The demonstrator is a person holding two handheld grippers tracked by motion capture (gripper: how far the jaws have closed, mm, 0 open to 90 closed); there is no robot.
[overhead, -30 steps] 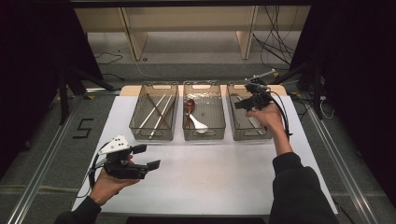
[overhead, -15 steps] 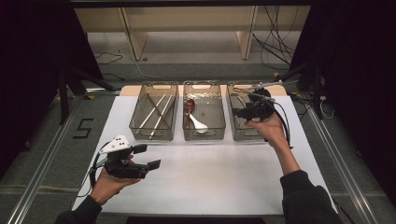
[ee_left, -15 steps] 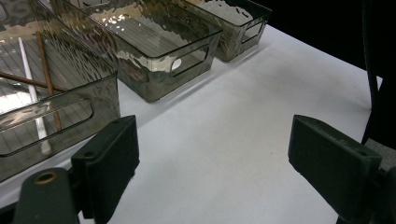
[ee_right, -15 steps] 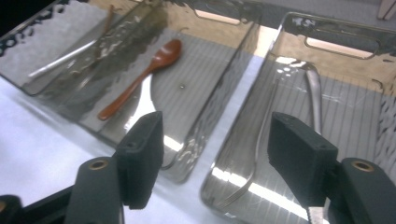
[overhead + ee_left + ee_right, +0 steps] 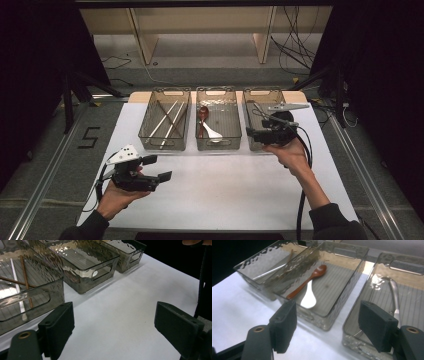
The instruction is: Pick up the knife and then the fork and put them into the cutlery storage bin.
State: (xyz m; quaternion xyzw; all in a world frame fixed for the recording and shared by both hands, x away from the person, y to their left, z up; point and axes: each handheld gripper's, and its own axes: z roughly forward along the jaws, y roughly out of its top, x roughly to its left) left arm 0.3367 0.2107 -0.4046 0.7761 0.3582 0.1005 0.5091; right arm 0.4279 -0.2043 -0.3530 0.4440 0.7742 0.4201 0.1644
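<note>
The right bin [image 5: 260,107] holds a metal utensil [image 5: 395,298], lying lengthwise along the bin, just ahead of the right gripper [image 5: 257,134]. Its jaws have just been opening, stand wide and hold nothing. The left gripper [image 5: 155,167], wide too, is well apart.

One camera hangs high above the person's side, looking forward and down over the whole tabletop [image 5: 215,200]. The other two ride low, close above that surface, and both take in the same row of three bins [image 5: 218,125].
</note>
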